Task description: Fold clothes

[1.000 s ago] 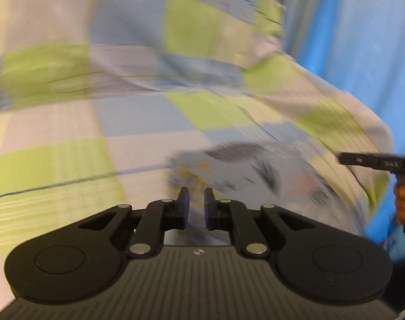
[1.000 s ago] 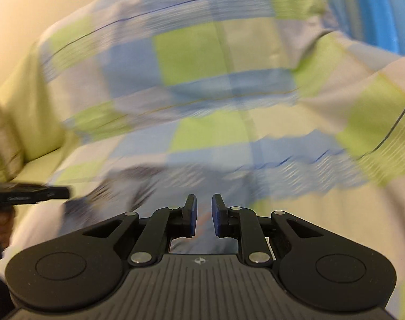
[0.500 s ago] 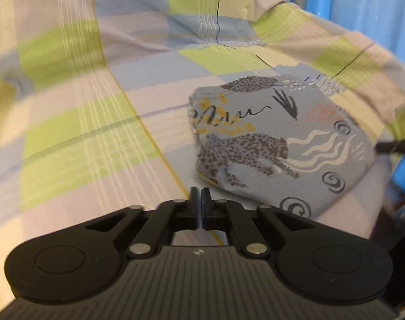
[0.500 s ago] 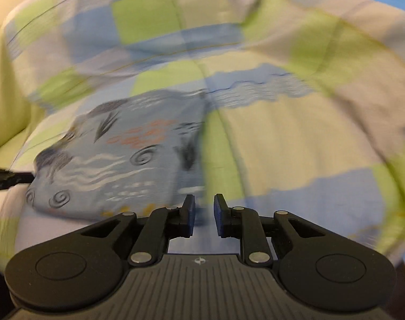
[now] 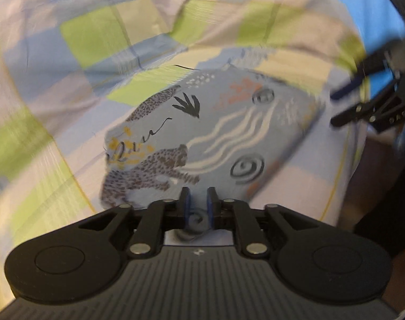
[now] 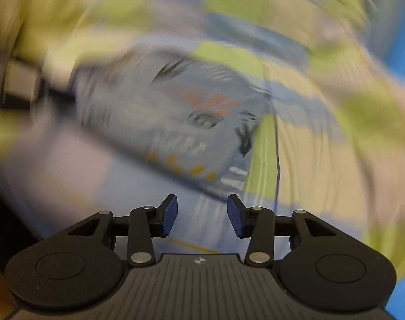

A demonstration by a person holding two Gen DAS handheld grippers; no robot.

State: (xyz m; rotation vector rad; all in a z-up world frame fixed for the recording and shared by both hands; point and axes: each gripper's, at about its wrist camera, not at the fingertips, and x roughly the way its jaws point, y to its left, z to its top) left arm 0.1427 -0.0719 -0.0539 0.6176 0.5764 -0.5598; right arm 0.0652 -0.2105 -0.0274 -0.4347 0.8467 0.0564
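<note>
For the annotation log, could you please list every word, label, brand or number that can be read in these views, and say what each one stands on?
Cursive black script on the folded blue printed garment: handwriting-style lettering, too stylised and blurred to read.
Pale marking on the right claw, seen at the edge of the left wrist view: too small and blurred to read.
Small white emblem on the left claw body: a logo mark, no letters.
Checked bedsheet: no text.

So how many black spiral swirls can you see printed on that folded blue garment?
3 on the folded blue garment in the left wrist view: top right, lower right, and one between the left gripper fingers. Folds may hide more.
</note>
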